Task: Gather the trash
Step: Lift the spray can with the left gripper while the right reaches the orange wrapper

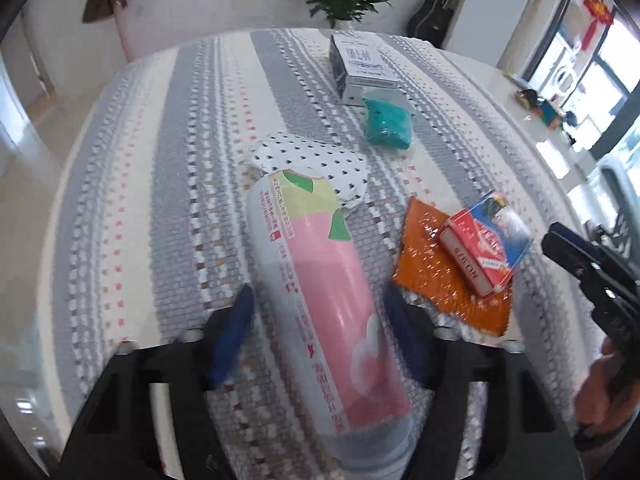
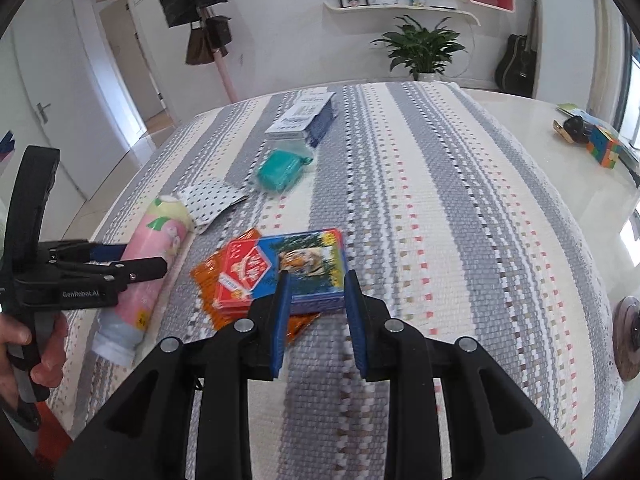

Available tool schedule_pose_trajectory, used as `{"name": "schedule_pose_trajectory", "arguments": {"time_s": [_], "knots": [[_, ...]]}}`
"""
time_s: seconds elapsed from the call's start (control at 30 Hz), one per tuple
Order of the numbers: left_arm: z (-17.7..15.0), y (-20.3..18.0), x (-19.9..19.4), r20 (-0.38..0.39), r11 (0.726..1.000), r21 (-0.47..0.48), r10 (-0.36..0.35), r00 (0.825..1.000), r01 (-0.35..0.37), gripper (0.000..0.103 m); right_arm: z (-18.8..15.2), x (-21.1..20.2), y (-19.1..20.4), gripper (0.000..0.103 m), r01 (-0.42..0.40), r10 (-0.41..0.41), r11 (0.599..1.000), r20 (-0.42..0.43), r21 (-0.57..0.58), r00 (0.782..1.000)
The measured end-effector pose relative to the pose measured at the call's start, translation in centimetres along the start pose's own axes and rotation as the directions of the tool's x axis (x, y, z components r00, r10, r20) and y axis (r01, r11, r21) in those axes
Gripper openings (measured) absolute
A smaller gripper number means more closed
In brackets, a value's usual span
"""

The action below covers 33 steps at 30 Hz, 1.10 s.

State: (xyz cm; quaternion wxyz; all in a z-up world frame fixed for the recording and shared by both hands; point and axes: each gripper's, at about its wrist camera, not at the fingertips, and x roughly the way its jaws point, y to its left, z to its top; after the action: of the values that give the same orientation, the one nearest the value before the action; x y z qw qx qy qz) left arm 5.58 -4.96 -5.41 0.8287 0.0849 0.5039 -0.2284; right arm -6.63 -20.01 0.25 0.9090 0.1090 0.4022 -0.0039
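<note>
A grey-and-white striped cloth is covering the desk (image 2: 460, 208), and all the trash is still lying on it. The left gripper (image 1: 316, 312) is sitting open astride the pink bottle (image 1: 320, 296); the right gripper (image 2: 316, 284) is straddling, open, the blue box (image 2: 312, 268). "GenRobot.AI" is showing on the left tool.

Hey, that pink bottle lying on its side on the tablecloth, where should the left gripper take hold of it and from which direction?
Grip the pink bottle across its round middle, coming from above. It lies flat on the tablecloth, its long axis running along the left gripper fingers, which are spread on either side. The straight pink section looks easier to pinch than the narrower neck end nearest the camera.
</note>
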Motion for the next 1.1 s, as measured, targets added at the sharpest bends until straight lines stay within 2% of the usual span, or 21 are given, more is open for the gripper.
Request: {"name": "schedule_pose_trajectory", "arguments": {"time_s": [0.07, 0.1, 0.13, 0.2, 0.27, 0.3, 0.43, 0.5, 0.53, 0.63, 0.7, 0.8, 0.9, 1.03, 1.1], "knots": [[-0.8, -0.2, -0.5, 0.011, 1.0, -0.017, 0.018, 1.0, -0.018, 0.079, -0.2, -0.1, 0.5, 0.026, -0.02, 0.02, 1.0, -0.021, -0.003, 1.0], [-1.4, -0.2, -0.8, 0.021, 0.999, -0.033, 0.022, 1.0, -0.022, 0.079, -0.4, -0.1, 0.7, 0.03, -0.041, 0.041, 0.999, -0.039, 0.004, 0.998], [-1.8, -0.1, -0.9, 0.025, 0.999, -0.043, 0.026, 0.999, -0.025, 0.079, -0.6, -0.1, 0.9, 0.041, -0.06, 0.06, 0.998, -0.052, 0.009, 0.997], [-2.3, -0.2, -0.7, 0.021, 0.998, -0.054, 0.013, 1.0, -0.012, 0.068, -1.1, 0.3, 1.3, 0.055, -0.073, 0.073, 0.997, -0.081, 0.013, 0.994], [-2.2, -0.1, -0.5, 0.017, 0.997, -0.067, -0.042, 0.999, 0.043, 0.052, -1.1, 1.0, 1.6, 0.054, -0.106, 0.109, 0.994, -0.114, 0.031, 0.988], [-2.3, -0.1, -0.5, 0.022, 0.996, -0.071, -0.054, 0.998, 0.056, 0.051, -0.8, 1.4, 1.6, 0.054, -0.122, 0.128, 0.991, -0.127, 0.056, 0.984], [-2.9, 0.2, -0.5, 0.049, 0.994, -0.076, -0.075, 0.996, 0.079, 0.051, 0.7, 3.4, 1.3, 0.055, -0.171, 0.194, 0.976, -0.173, 0.138, 0.966], [-3.3, 0.5, -0.8, 0.058, 0.994, -0.068, -0.079, 0.995, 0.083, 0.051, 1.9, 3.9, 1.9, 0.056, -0.16, 0.178, 0.981, -0.17, 0.113, 0.969], [-3.6, 0.5, -1.0, 0.063, 0.995, -0.061, -0.073, 0.995, 0.076, 0.05, 2.7, 4.4, 2.6, 0.061, -0.138, 0.151, 0.987, -0.168, 0.085, 0.974], [-4.0, 1.0, -1.4, 0.075, 0.996, -0.056, -0.061, 0.995, 0.065, 0.05, 4.3, 5.8, 3.6, 0.067, -0.101, 0.112, 0.992, -0.189, 0.07, 0.976], [-4.0, 1.6, -1.6, 0.084, 0.995, -0.073, -0.058, 0.995, 0.064, 0.049, 5.4, 7.5, 3.6, 0.068, -0.052, 0.075, 0.993, -0.232, 0.106, 0.97], [-4.1, 2.7, -2.0, 0.098, 0.992, -0.104, -0.066, 0.993, 0.076, 0.049, 6.3, 8.4, 2.7, 0.069, -0.037, 0.082, 0.981, -0.234, 0.19, 0.969], [-4.3, 3.3, -2.2, 0.111, 0.99, -0.116, -0.071, 0.991, 0.084, 0.049, 6.4, 8.5, 2.5, 0.071, -0.033, 0.085, 0.976, -0.239, 0.216, 0.967], [-4.3, 3.6, -2.0, 0.122, 0.988, -0.126, -0.076, 0.99, 0.091, 0.049, 5.7, 8.6, 2.8, 0.071, -0.036, 0.081, 0.981, -0.23, 0.193, 0.97], [-4.3, 3.7, -2.1, 0.127, 0.988, -0.133, -0.061, 0.99, 0.077, 0.049, 5.3, 8.7, 3.8, 0.071, -0.073, 0.11, 0.983, -0.226, 0.165, 0.968]]}}
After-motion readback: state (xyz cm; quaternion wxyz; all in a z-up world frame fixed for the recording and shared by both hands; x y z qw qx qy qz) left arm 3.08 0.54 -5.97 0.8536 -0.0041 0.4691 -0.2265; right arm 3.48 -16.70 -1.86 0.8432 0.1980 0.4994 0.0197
